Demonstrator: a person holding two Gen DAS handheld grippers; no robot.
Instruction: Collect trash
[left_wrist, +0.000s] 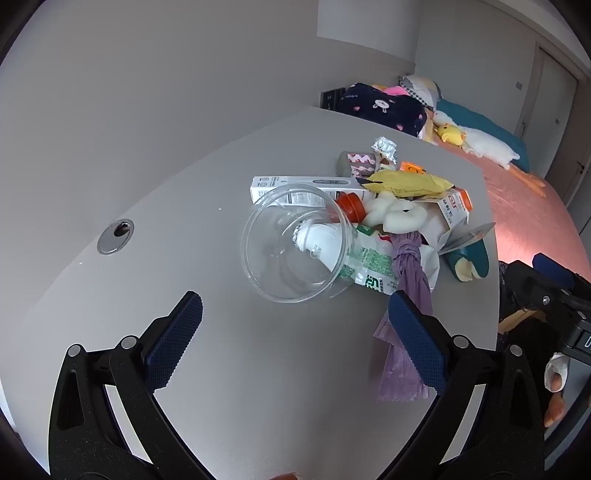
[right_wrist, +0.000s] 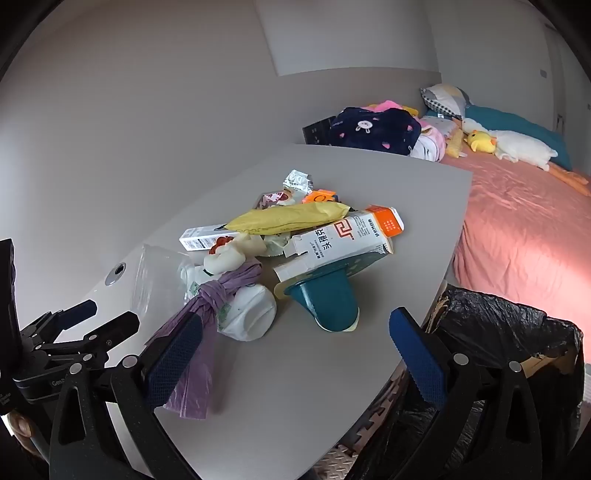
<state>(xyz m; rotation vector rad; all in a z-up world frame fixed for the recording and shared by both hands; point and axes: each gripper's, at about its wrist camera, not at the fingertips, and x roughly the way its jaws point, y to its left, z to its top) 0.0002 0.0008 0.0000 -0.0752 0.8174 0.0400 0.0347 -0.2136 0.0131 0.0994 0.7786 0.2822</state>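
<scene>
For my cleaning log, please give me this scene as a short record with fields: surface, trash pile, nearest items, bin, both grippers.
surface: grey table, a bed beside it
trash pile: yellow packet, white and orange carton, long white box, foil wrapper, all heaped together
nearest items: clear plastic cup lying on its side; knotted purple bag; teal cup tipped over
bin: black-lined bin at the table's edge
left gripper: open, holds nothing
right gripper: open, holds nothing
</scene>
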